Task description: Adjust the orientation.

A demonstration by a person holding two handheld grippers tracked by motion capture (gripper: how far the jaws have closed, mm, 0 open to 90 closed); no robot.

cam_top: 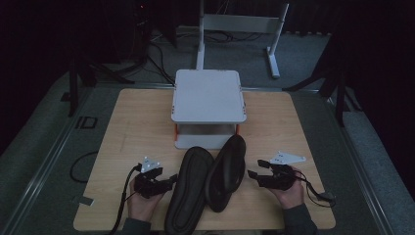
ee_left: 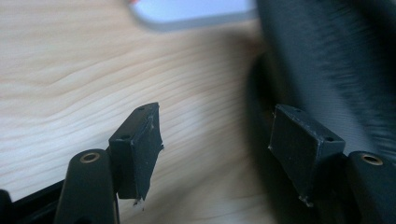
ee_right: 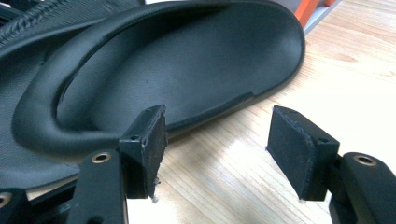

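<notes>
Left slipper (cam_top: 188, 188) lies sole-up (or so the ribbed surface suggests) on the near half of the desk (cam_top: 127, 127), toe pointing towards the white two-tier rack (cam_top: 208, 95), heel near the desk's front edge; the right slipper (cam_top: 226, 171) leans tilted against it, their inner edges overlapping in the middle. Left hand-held gripper (cam_top: 169, 180) sits just beside the left slipper's outer edge, jaws spread wide and holding nothing; in the left gripper view one pad (ee_left: 140, 149) is over bare wood and the other is up against the blurred black slipper (ee_left: 327, 60), so contact is about to be made or is barely made (cannot tell which). Right hand-held gripper (cam_top: 253, 175) is likewise wide open and empty, just beside the right slipper's outer rim; the right gripper view shows the slipper's footbed (ee_right: 177, 70) raised ahead of its pads (ee_right: 149, 149), with bare desk between them. Judgement: the step in hand is the approach, both grippers closing in from either side, probably to lift the pair onto the rack. Next move calls for each gripper to advance so that a rim sits between the jaws, then to close firmly on it. Obstacles: the overlap of the two slippers means that lifting one will drag the other; the rack's lower shelf opening (cam_top: 205, 132) stands close behind the toes. Cables (cam_top: 122, 205) trail off the front.
</notes>
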